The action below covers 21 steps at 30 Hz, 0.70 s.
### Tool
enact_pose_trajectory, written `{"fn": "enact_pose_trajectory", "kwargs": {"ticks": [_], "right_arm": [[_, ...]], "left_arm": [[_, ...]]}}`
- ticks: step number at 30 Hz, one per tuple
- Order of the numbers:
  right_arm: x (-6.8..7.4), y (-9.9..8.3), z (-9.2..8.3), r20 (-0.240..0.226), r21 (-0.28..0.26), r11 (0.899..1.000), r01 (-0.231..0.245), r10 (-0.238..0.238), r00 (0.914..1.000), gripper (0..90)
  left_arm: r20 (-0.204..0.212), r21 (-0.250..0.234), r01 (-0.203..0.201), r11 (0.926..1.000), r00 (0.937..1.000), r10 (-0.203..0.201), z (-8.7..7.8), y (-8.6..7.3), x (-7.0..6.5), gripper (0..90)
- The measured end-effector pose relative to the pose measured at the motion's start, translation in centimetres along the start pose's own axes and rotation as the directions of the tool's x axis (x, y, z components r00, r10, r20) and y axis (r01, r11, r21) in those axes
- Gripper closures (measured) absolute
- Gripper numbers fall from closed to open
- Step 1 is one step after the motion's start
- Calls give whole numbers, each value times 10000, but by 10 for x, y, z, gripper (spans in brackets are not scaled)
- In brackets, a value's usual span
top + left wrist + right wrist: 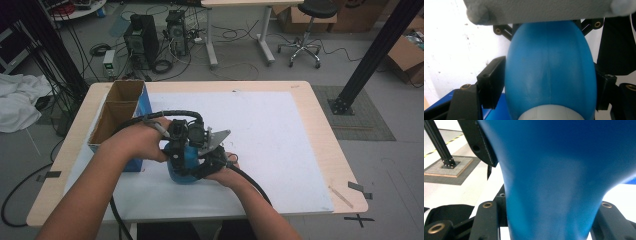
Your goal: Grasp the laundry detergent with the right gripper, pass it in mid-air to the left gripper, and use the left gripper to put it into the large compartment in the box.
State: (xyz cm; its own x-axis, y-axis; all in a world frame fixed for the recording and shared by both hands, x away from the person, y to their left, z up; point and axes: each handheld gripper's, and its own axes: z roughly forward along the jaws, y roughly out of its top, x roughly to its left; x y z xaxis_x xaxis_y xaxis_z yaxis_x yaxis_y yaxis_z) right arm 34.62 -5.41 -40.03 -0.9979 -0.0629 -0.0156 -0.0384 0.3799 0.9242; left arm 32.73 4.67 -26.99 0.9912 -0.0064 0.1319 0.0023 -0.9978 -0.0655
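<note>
Left gripper (pixel 550 82): grasping blue bulb (pixel 550 75), steadying its body.
Right gripper (pixel 544 220): clamped on bulb's narrow neck.
Box (pixel 117 117): open on desk (pixel 300 150), just beside, probably the source.

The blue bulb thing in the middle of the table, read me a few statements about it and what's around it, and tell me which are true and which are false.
1. Both grippers close on the blue bulb. True: the left gripper and the right gripper each have a jaw on either side of it.
2. The cardboard box is shut. False: its top is open.
3. A white sheet covers the table. True.
4. The box stands right of the bulb. False: it stands to its left.
</note>
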Motion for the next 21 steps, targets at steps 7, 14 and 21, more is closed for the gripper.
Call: {"fn": "enact_pose_trajectory", "kwargs": {"ticks": [7, 14, 21], "right_arm": [[0, 0, 0, -12, -57, 10000, -31, 31, 10000, 463], [-1, 0, 0, 50, -107, 9999, 96, -96, 9999, 463], [0, 0, 1, 109, -43, 9999, 108, -107, 9999, 463]], "left_arm": [[77, 186, 63, 9998, 9999, -65, 0, -1, 0, 300], [155, 149, 100, 9998, 9998, -102, 0, -2, 0, 352], [279, 95, 119, 9999, 9995, -122, 0, -2, 0, 373]]}}
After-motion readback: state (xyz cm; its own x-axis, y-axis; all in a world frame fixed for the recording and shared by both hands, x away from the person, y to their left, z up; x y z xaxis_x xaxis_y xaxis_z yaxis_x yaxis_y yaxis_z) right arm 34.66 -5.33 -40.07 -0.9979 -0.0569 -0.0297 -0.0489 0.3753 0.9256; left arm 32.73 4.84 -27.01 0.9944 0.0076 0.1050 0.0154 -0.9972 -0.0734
